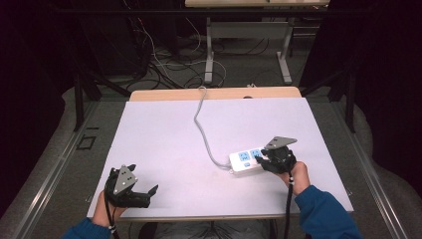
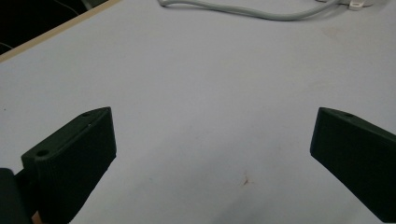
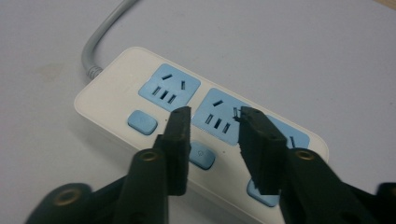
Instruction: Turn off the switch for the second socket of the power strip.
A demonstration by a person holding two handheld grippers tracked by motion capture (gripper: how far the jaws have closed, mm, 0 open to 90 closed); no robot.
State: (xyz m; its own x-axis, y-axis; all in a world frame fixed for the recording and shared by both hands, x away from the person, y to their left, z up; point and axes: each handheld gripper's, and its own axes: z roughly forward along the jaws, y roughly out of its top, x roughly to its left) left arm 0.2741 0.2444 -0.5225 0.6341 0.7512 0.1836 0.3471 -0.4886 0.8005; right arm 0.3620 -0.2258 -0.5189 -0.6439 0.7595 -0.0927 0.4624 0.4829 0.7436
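**A:** What takes up most of the scene?

**B:** A desk (image 1: pixel 164 149) with a pale sheet over its top, seen from above. A person sits at the near edge with a gripper in each hand. Beyond the desk lie a dark floor, loose cables and the legs of another table.

**A:** What is on it?

**B:** A white power strip (image 1: pixel 247 162) lies at the right of the desk, near the front. Its grey cord (image 1: pixel 201 124) snakes away to the far edge and drops over it, probably to reach a wall socket.

**A:** Where are the grippers?

**B:** The right gripper (image 3: pixel 212 116) hovers just above the power strip. Its jaws are partly spread, with nothing between them, and point down at the middle blue socket (image 3: pixel 219 116). A blue button (image 3: pixel 201 156) sits just under one jaw, so I judge it is lined up to press a switch or work at that socket. The left gripper (image 2: pixel 212 140) rests well apart at the front left corner, jaws spread wide over bare desk, apparently waiting its turn.

**A:** Any boxes or trays?

**B:** None. The nearest thing to a holder is the strip's sockets, and those in sight have no plug in them.
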